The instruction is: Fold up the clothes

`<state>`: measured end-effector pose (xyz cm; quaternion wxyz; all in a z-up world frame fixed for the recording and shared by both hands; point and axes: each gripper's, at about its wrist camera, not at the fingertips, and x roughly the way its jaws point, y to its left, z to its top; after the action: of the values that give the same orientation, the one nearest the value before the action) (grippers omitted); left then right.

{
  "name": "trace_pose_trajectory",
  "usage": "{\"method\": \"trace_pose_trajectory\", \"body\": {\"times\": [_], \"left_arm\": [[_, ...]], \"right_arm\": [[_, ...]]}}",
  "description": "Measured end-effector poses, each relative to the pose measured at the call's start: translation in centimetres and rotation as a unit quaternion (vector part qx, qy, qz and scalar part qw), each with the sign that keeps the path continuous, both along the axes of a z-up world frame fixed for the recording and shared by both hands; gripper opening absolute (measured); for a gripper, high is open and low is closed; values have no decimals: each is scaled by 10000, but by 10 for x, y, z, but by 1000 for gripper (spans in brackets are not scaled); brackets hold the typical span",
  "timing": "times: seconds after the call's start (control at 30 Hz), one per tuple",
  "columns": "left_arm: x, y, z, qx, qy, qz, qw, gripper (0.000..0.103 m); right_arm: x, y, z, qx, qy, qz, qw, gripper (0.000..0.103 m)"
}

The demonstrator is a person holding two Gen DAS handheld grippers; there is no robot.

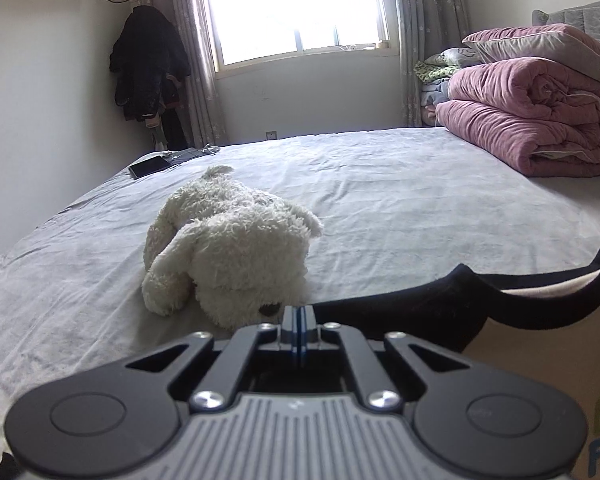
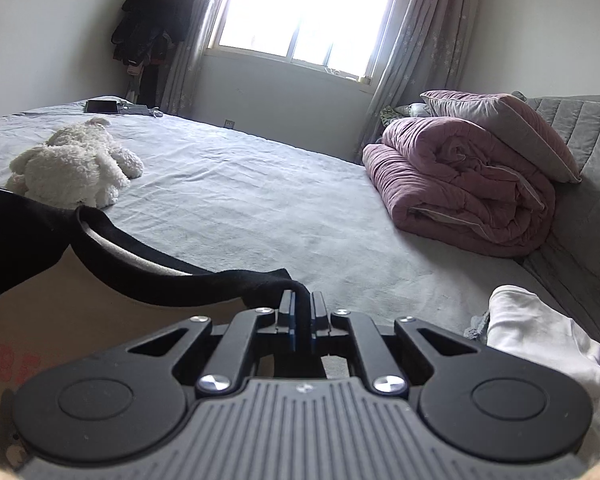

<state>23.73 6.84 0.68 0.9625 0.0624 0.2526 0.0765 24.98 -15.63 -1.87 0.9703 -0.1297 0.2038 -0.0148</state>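
Note:
A black garment [image 1: 420,308] with a pale lining at its neck opening stretches between my two grippers, above a tan cardboard surface [image 1: 540,360]. In the left wrist view my left gripper [image 1: 299,316] is shut, its blue pads pressed together on the garment's left corner. Seen from the right wrist, the black garment [image 2: 204,284] runs in from the left, and a strand of it is pinched in my right gripper [image 2: 302,304]. The cardboard surface [image 2: 80,320] lies below it, with red print at its left.
A white plush toy [image 1: 228,248] lies on the grey bed sheet [image 1: 400,200] just beyond the left gripper. A folded pink quilt [image 2: 460,188] and a pillow [image 2: 508,128] sit at the headboard. A white cloth [image 2: 540,340] lies at the right. A phone [image 1: 150,166] rests at the far corner.

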Motion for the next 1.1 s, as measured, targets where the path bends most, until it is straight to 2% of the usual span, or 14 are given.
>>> {"method": "trace_pose_trajectory", "body": {"times": [0.13, 0.33, 0.4, 0.47, 0.6, 0.7, 0.73, 0.77, 0.8, 0.83, 0.93, 1.1], "left_arm": [[20, -6, -24, 204, 84, 65, 9997, 2], [41, 1, -67, 97, 506, 162, 9985, 3], [41, 5, -76, 28, 507, 178, 9986, 4], [41, 5, -75, 24, 504, 176, 9986, 4], [40, 1, -74, 164, 531, 191, 9983, 6], [40, -4, -71, 375, 578, 243, 9973, 14], [40, -6, -69, 430, 597, 263, 9969, 24], [40, -7, -67, 478, 617, 281, 9966, 38], [36, -6, -63, 370, 625, 249, 9971, 44], [31, -4, -58, 217, 624, 191, 9976, 49], [15, 0, -48, 37, 673, 112, 9977, 54], [-17, 1, -30, -98, 790, -49, 9968, 59]], "right_arm": [[19, 1, -22, 23, 328, -20, 9995, 8], [47, 4, -55, 58, 841, -42, 9964, 8], [56, 4, -66, 70, 1011, -49, 9948, 10], [58, 6, -70, 38, 1020, -69, 9948, 12], [59, 18, -72, -380, 1022, -93, 9940, 14], [58, 20, -68, -409, 1062, -108, 9934, 15], [58, 18, -64, -309, 1093, -115, 9935, 17], [56, 14, -59, -126, 1125, -136, 9935, 23], [54, 10, -53, 83, 1157, -162, 9931, 28], [52, 5, -48, 292, 1189, -188, 9923, 40], [41, -6, -32, 756, 1246, -134, 9892, 42], [12, -13, -11, 925, 1382, -38, 9861, 43]]}}
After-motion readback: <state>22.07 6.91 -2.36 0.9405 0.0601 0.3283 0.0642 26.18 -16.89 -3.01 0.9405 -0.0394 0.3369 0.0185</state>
